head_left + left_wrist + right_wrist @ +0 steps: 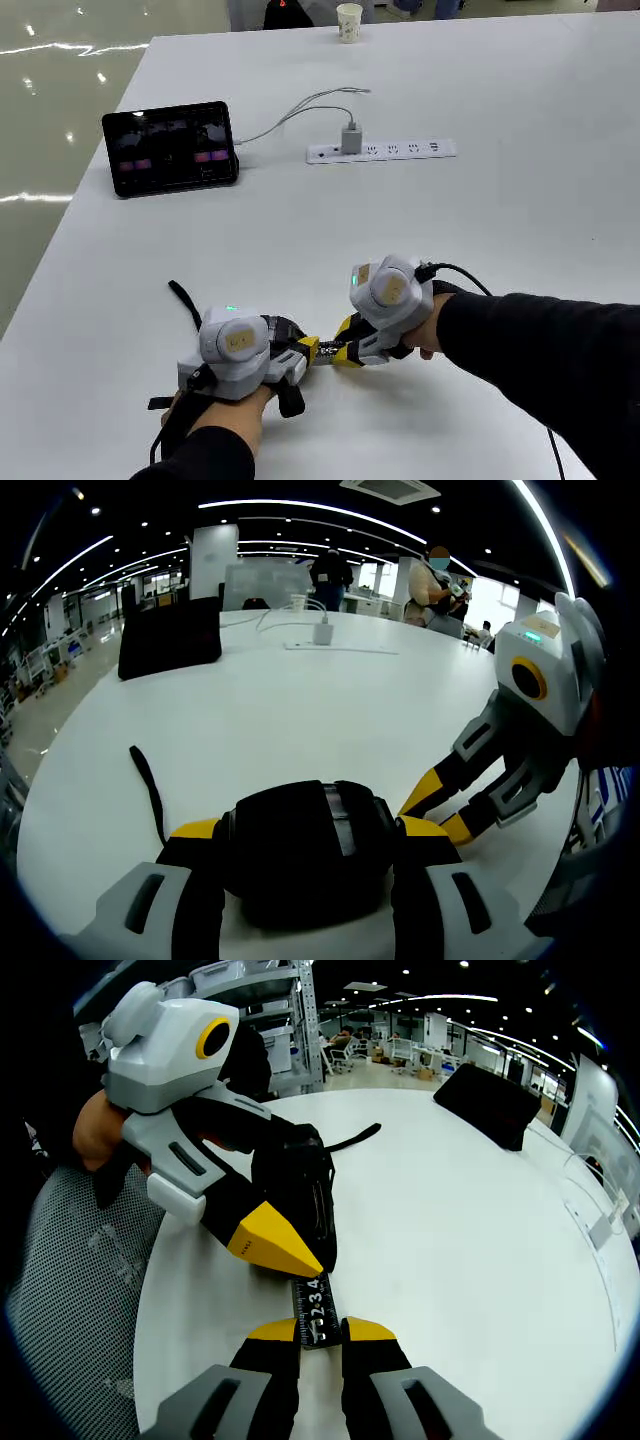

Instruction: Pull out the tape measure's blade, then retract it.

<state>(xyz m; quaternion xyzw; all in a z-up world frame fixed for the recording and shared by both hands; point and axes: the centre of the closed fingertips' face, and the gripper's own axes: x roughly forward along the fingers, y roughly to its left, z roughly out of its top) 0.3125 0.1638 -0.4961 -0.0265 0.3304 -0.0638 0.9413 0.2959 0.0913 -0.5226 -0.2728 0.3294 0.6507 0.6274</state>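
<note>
We hold the left gripper [303, 349] clamped around the black tape measure [283, 334], which rests on the white table [500, 200] close to its near edge. The right gripper [345, 353] pinches the tip of the blade [325, 353], with a short length drawn out between the two grippers. In the right gripper view we read the numerals one to four on the blade, and the table's rim curves just beside the case above a mesh seat [80, 1260]. In the left gripper view the case's strap [148, 785] trails off to the left. Ahead, bare tabletop lies open. Farther off stand a tablet [170, 147] by the left edge, a power strip [385, 151] with a charger [351, 137], and a paper cup [349, 22].
</note>
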